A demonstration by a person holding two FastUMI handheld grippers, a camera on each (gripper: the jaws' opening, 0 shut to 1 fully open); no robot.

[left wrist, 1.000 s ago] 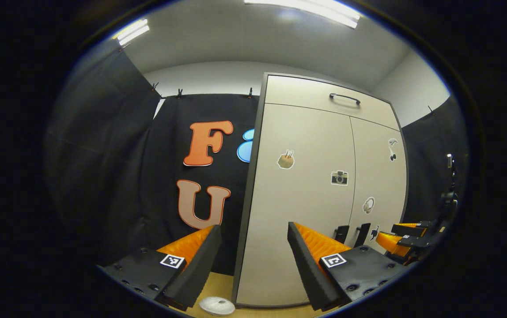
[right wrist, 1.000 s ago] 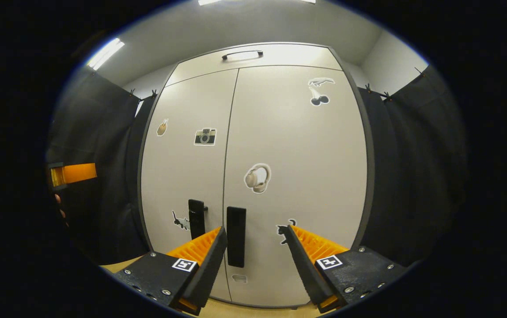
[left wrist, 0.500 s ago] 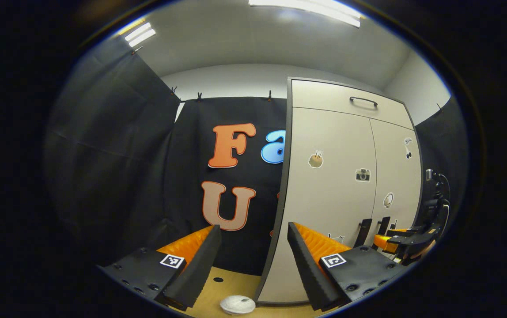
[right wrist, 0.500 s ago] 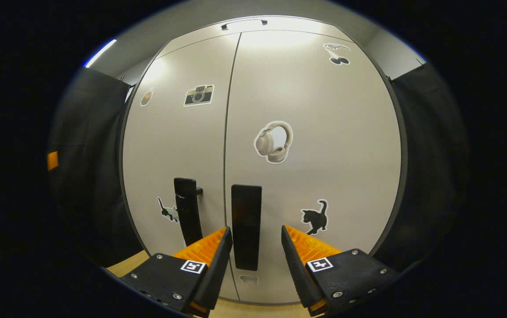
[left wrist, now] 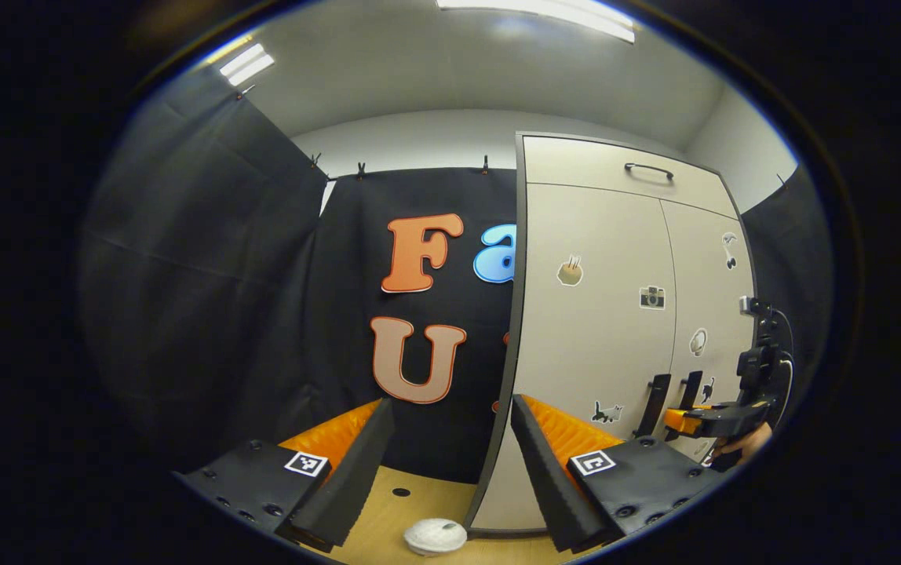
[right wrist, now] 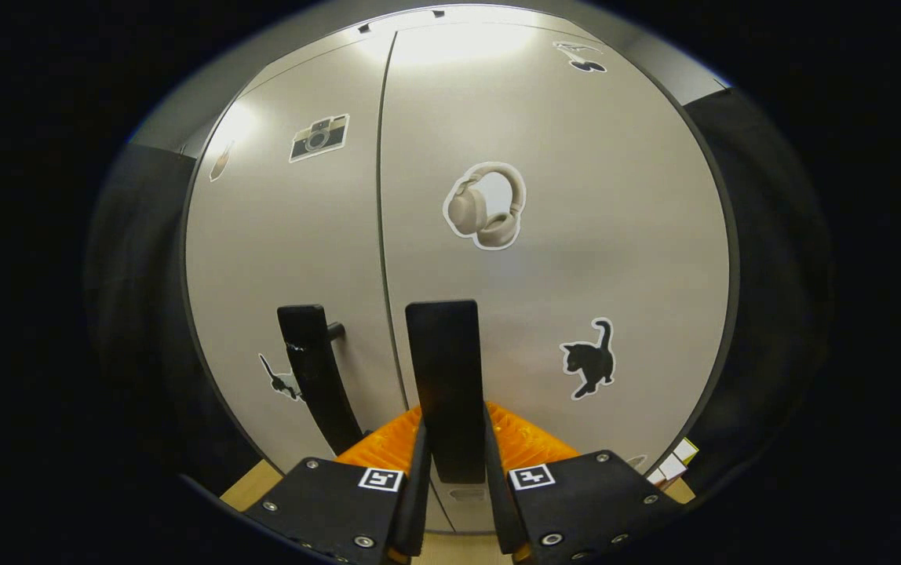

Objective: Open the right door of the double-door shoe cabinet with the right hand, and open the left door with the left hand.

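The beige double-door shoe cabinet (right wrist: 576,235) stands close ahead in the right gripper view, both doors flush. My right gripper (right wrist: 454,467) is shut on the black vertical handle of the right door (right wrist: 444,369), with one finger pressing on each side. The left door's handle (right wrist: 311,369) is free beside it. In the left gripper view the cabinet (left wrist: 600,314) is off to the right, and my left gripper (left wrist: 446,451) hangs open and empty, aimed at the cabinet's left edge. The right gripper (left wrist: 713,420) appears there at the handles (left wrist: 658,404), held by a hand.
A white round object (left wrist: 435,536) lies on the wooden floor (left wrist: 419,502) by the cabinet's left corner. A top compartment with a black handle (left wrist: 649,169) sits above the doors. Small boxes (right wrist: 674,469) lie at the cabinet's lower right. Black cloth walls flank the cabinet.
My right gripper moved in toward the right door's handle and shut on it. The left gripper view shifted a little leftward, so the cabinet sits farther to the right; the left gripper stays open.
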